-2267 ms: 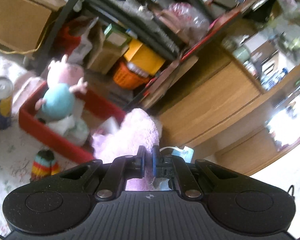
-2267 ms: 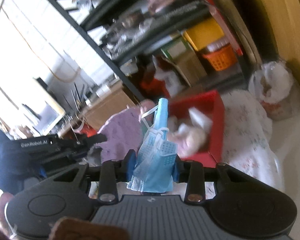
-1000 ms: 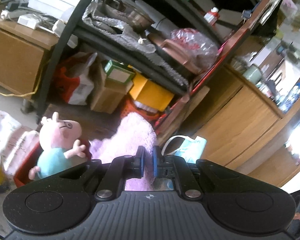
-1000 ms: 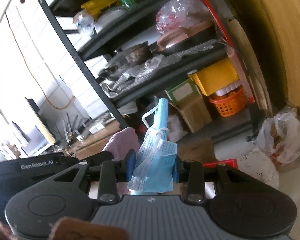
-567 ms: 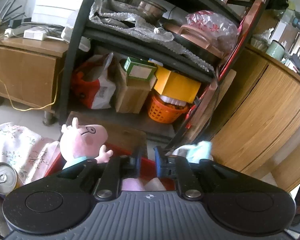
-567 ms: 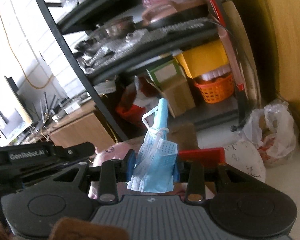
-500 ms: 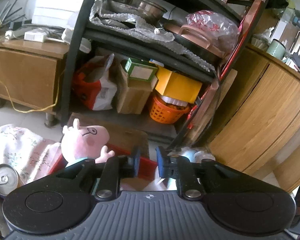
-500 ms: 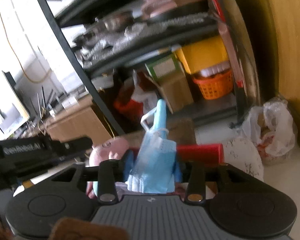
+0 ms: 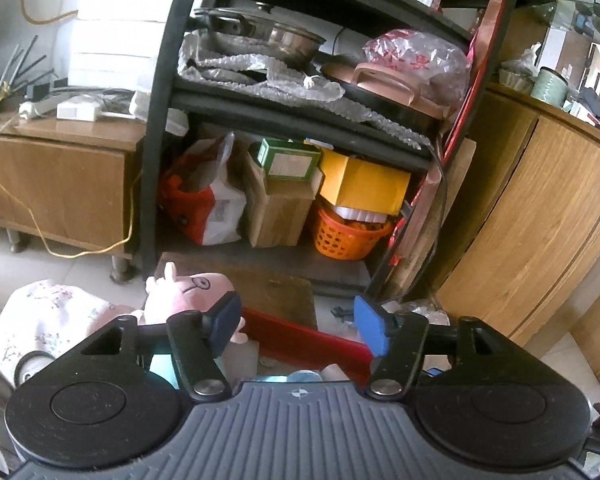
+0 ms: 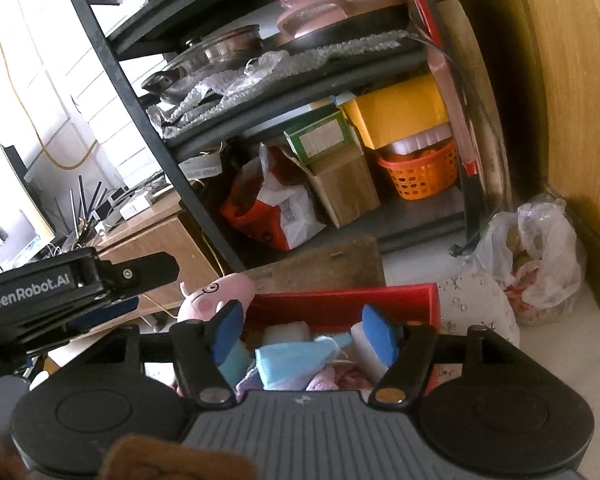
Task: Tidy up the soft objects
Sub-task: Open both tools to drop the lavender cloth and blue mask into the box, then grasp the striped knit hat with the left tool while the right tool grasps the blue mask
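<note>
- Right gripper point(image 10: 302, 330): jaws are opening, pads clear of everything. A second ago it pinches the blue face mask point(image 10: 296, 360) upright between its pads; now the mask lies loose below the fingers, inside the red bin point(image 10: 340, 304).
- Mask rests on top of a pile of pink and lilac soft stuff in the bin, with white foam-like blocks point(image 10: 286, 332) just behind it. No pad touches it.
- Left gripper point(image 9: 298, 326): jaws also opening, nothing between them. Earlier it clamps a fluffy pink item; that item is gone from its fingers now, and only a pale pink scrap shows low in the bin from this view, so I read it as dropped in too.
- Pig plush point(image 9: 188, 292) sits at the bin's left end, head above the rim, just beside the left gripper's left finger. It looks undisturbed.
- From the right wrist view the left gripper point(image 10: 112, 304) hangs off to the left of the bin, near the plush.
- Judgement: both drops look done, two more soft items binned. Next call is to back both grippers out and go for whatever soft thing remains outside.
- Risk: mask ear loop sits close to the right fingers, could snag on retreat.
- Cannot tell from these views what remains on the flowered cloth point(image 9: 48, 316).
</note>
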{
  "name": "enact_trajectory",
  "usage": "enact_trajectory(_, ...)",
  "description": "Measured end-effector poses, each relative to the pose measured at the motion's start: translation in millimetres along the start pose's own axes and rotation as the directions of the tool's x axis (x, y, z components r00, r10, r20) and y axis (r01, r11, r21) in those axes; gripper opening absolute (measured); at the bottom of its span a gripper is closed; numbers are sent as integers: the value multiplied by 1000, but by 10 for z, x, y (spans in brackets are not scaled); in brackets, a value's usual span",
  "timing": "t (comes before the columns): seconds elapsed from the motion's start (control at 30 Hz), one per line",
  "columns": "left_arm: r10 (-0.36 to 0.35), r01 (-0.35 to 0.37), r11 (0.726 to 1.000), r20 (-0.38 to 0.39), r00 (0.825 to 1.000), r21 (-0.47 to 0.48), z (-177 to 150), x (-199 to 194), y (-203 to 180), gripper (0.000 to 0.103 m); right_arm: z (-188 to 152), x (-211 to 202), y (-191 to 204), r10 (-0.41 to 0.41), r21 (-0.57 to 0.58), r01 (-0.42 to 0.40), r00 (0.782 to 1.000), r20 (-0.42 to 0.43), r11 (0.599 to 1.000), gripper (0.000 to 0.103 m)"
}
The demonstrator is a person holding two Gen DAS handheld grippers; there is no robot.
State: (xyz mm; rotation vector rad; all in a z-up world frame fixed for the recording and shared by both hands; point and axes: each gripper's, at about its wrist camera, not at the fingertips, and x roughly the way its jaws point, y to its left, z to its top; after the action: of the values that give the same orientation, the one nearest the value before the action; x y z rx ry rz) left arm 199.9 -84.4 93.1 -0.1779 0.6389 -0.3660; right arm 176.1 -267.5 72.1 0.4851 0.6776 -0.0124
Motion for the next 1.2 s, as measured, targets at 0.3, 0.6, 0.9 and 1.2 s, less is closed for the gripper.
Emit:
enact_trajectory(0.3, 31, -30, 998, -21, 999, 53, -105, -156, 11, 80, -86, -189, 107, 9, -26, -9, 1000, -15, 1000, 46)
enact_trajectory(0.6, 114, -101, 992, -210, 971, 70, -657, -217, 390, 80, -570, -402, 192, -7, -91, -2, 995, -104, 996, 50)
enact_trajectory(0.9, 159, -119, 985, -410, 898, 121, -1144, 112, 467, 80, -1119, -595, 161, -33, -164, -6, 971, -235, 986, 50)
enact_trajectory(1.2, 152, -156, 987, -493, 857, 33, -1344, 490, 622, 78, -1428, -552, 191, -20, -222, -66, 931, -365, 973, 50)
